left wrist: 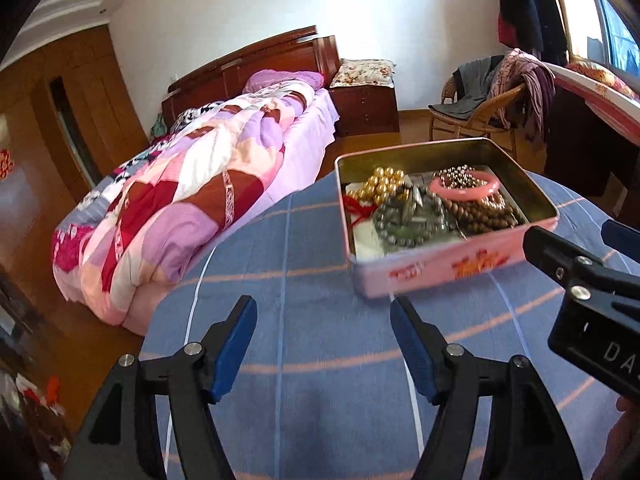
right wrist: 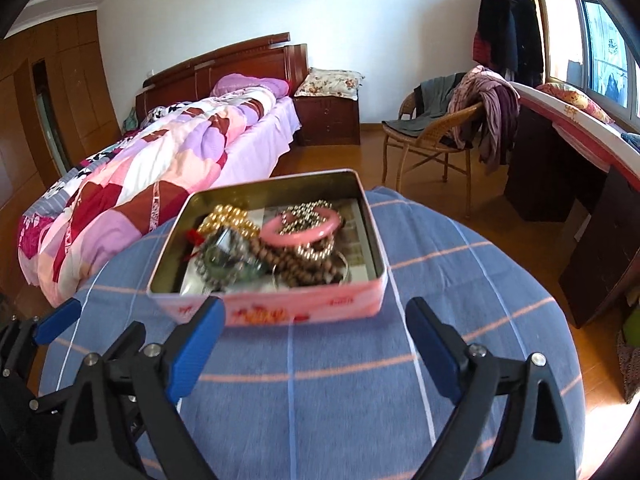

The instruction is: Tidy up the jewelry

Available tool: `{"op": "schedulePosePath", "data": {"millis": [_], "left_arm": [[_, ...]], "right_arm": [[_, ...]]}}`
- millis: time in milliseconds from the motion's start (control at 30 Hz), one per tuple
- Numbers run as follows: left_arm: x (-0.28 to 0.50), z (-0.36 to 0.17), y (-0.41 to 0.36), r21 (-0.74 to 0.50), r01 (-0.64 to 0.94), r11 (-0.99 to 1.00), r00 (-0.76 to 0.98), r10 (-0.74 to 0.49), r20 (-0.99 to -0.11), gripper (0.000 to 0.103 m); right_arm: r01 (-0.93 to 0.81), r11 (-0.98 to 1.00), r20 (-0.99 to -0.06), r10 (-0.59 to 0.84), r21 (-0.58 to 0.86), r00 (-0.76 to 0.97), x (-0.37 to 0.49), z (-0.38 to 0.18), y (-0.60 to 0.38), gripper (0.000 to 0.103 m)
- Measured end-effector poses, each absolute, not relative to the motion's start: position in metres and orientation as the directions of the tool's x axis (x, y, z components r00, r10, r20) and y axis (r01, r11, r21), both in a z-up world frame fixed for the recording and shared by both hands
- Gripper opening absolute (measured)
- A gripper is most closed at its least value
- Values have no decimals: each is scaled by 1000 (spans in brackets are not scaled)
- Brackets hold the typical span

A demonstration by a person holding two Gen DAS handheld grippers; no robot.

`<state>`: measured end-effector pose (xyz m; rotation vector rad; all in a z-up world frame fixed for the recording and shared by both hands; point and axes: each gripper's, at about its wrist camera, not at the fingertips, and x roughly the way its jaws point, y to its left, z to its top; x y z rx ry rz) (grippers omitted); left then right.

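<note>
Jewelry point(right wrist: 276, 240) lies heaped in the pink tin point(right wrist: 304, 308), dead ahead of the right tool point(right wrist: 316, 320), spread wide and empty; the left tool point(left wrist: 324, 320), also spread, sits left of it, toward the surface's point(right wrist: 360, 400) far edge.

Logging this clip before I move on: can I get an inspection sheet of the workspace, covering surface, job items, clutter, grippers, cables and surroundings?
Surface: round table under a blue cloth with pink and white stripes.
Job's things: open pink tin on the cloth, no lid seen; inside lie a pink bangle, gold beads, brown wooden beads, silver beads and a dark green bead bracelet, tangled together.
Clutter: nothing seen on the cloth outside the tin.
Grippers: left gripper open, empty, short of the tin; right gripper open, empty, at the tin's near wall.
Cables: nothing seen.
Surroundings: bed with patchwork quilt, wicker chair draped with clothes, window.
</note>
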<state>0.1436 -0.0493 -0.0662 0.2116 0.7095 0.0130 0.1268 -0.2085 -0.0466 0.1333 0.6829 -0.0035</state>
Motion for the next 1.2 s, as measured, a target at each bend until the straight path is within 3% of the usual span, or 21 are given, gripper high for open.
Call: {"op": "schedulePosePath", "data": {"millis": [633, 867, 1000, 1200], "left_arm": [[44, -62, -28, 51, 3, 999, 795, 28, -606, 72], [19, -31, -23, 46, -13, 999, 855, 35, -517, 72], [7, -12, -17, 8, -31, 999, 883, 31, -468, 81], [-3, 12, -15, 10, -31, 999, 915, 33, -402, 86]], "right_arm": [[51, 996, -528, -2, 78, 849, 29, -28, -207, 100], [56, 994, -456, -9, 89, 890, 3, -5, -204, 103], [56, 995, -416, -16, 86, 909, -5, 11, -202, 103], [58, 995, -351, -25, 84, 936, -13, 33, -200, 103]]}}
